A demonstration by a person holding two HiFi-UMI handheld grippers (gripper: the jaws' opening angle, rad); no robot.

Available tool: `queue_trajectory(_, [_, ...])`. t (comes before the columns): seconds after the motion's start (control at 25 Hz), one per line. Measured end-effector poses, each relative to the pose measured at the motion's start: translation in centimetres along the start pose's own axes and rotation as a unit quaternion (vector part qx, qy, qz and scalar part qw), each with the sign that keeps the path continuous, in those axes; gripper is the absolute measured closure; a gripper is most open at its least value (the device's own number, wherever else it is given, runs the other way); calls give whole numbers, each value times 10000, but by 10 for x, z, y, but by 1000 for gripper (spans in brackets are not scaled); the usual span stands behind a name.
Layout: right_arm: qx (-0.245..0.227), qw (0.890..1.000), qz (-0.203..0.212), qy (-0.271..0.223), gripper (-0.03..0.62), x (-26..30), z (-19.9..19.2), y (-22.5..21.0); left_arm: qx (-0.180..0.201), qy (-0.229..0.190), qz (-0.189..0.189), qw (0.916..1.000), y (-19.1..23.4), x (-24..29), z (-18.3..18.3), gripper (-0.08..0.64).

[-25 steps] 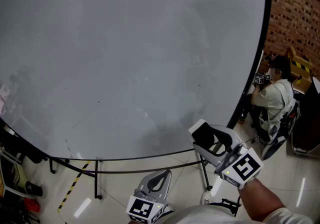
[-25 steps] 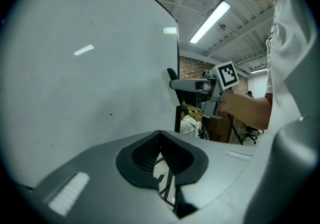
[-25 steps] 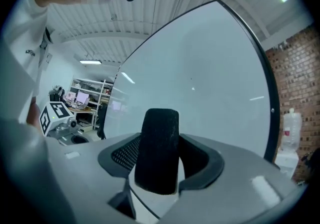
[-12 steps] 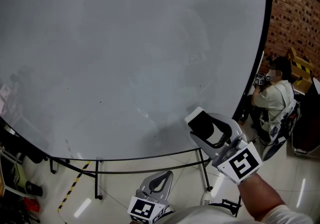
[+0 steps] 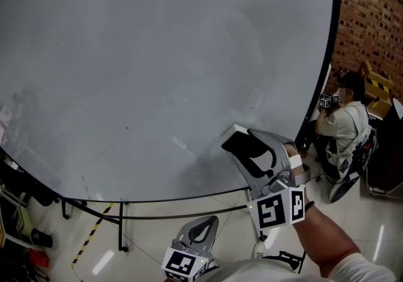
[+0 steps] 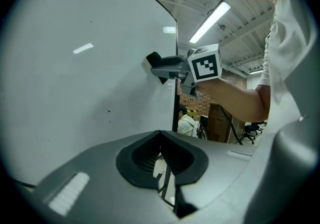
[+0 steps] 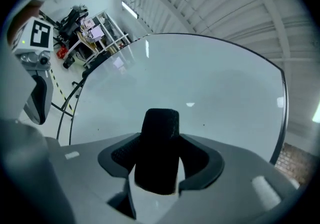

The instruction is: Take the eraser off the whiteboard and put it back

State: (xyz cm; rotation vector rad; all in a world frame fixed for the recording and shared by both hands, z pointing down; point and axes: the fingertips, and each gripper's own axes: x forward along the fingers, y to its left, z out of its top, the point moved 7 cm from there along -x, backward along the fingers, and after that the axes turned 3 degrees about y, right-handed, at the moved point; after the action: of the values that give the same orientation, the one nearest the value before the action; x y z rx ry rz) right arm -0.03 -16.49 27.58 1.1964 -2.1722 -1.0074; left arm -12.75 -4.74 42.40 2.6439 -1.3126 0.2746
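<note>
The big whiteboard fills most of the head view. My right gripper is shut on the eraser, a black felt block with a white back. It holds the eraser close in front of the board's lower right part. I cannot tell whether the felt touches the board. In the right gripper view the eraser stands upright between the jaws. The left gripper view shows the eraser right by the board's surface. My left gripper hangs low below the board, its jaws together and empty.
A person sits to the right of the board by a brick wall. The board's black stand legs run below its edge. Yellow-black tape marks the floor, and clutter lies at lower left.
My right gripper has rolled and moved up and to the left with the eraser, nearer the board. The left gripper has not moved.
</note>
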Motion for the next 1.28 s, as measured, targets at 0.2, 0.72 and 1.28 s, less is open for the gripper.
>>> queue_trajectory(0.2, [-59, 10000, 9, -51, 357, 1, 3, 2, -1, -3, 51, 10000, -3, -2, -1, 543])
queue_trajectory(0.72, [-314, 9990, -308, 38, 354, 6, 2, 3, -17, 7, 56, 10000, -6, -3, -5, 543])
queue_trajectory(1.28, [-57, 9998, -204, -6, 347, -16, -3, 8, -34, 14, 18, 10000, -8, 0, -5, 543])
